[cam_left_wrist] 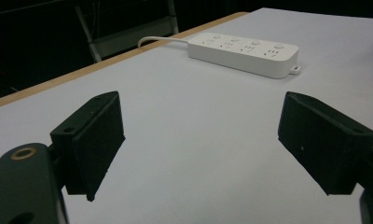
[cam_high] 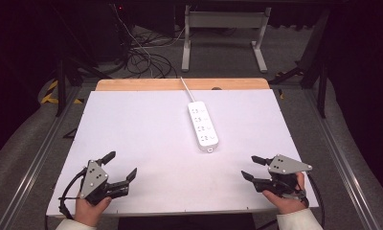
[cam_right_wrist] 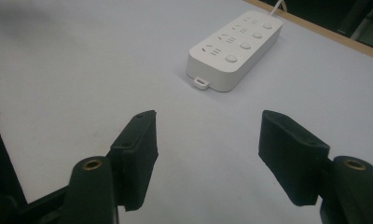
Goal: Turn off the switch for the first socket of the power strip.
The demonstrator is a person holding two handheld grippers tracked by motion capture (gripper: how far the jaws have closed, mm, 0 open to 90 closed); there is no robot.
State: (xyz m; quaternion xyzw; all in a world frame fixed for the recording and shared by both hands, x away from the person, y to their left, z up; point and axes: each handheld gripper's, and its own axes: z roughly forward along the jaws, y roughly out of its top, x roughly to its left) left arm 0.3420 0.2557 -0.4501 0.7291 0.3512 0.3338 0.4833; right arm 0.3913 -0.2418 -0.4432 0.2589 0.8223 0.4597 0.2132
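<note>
A: Item 1?
B: Power strip (cam_high: 203,125), white, flat on bench (cam_high: 132,143), centre-right, far half; cord runs off the back edge. Prob. laid out clear so either side can reach it.

A: Grippers?
B: Left gripper (cam_high: 120,166) near front-left corner, right gripper (cam_high: 251,168) front-right. Both w/ fingers (cam_left_wrist: 92,140) spread wide, holding nothing. Look parked, ready.

A: Strip vs. fingers?
B: Well apart from both; ahead of right pair, nearer that one.

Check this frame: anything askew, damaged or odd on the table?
Nothing stands out. The white power strip lies flat on the white table, nothing plugged in, cord running off the far edge. Left tongs and right tongs are open and empty.
</note>
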